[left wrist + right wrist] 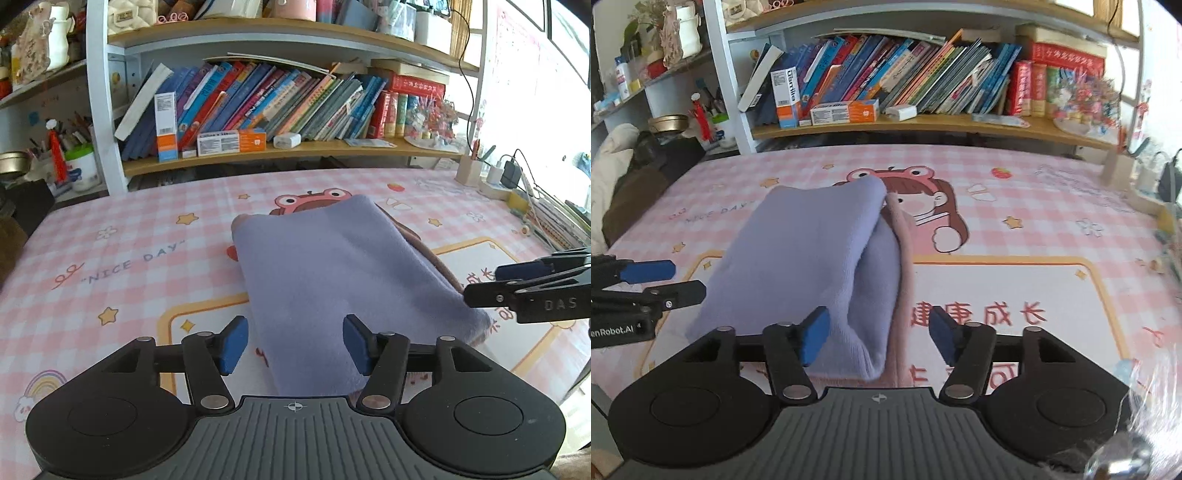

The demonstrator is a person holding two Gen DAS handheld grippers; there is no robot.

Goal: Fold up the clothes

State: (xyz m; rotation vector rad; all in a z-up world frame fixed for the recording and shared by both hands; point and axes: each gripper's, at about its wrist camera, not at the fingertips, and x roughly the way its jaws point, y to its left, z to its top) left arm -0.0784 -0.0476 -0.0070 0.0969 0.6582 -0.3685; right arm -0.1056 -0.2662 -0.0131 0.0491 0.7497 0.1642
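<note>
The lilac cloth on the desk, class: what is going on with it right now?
A person holding a claw in each hand is folding clothes on a pink checked desk mat. The lilac cloth lies folded over, its pink lining showing along one edge. The left claw and right claw are both open at its near end, with cloth between the pads but not pinched. Neither holds anything.

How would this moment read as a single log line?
garment: lavender cloth folded on pink mat | left gripper: jaws open, empty | right gripper: jaws open, empty
</note>
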